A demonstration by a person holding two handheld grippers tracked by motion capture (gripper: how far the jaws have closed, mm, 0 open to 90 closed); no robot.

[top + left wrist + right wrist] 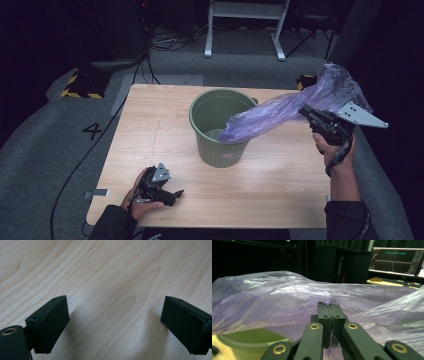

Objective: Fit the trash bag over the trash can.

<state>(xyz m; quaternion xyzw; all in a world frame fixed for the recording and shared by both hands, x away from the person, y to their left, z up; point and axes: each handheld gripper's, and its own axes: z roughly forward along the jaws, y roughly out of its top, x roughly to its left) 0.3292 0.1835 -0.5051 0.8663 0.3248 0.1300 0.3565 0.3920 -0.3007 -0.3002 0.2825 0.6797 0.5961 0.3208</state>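
A thin purple plastic bag (280,112) is pinched between the closed jaws of the right gripper (306,114), which is held in the air above the right edge of the desk (280,185), roughly midway along that edge. From the grip, the bag is stretched leftward and downward, and its far end is draped over the rim and into the mouth of a green bucket (216,145); the rest of the bag billows up behind the gripper, beyond the desk's far right corner. In the right gripper view, the two black jaws of the right gripper (328,315) are seen pressed flat together with the film of the purple plastic bag (274,302) caught between them, and the rim of the green bucket (244,340) is seen below the film at lower left. The bucket is set upright a little beyond the middle of the desk, nearer the far edge than the near one. The left gripper (175,192) is rested on the desk close to the near edge, towards the near left corner, well apart from the bucket. In the left gripper view, the jaws of the left gripper (113,322) are spread wide, with bare wood grain of the desk (107,277) between them and nothing held.
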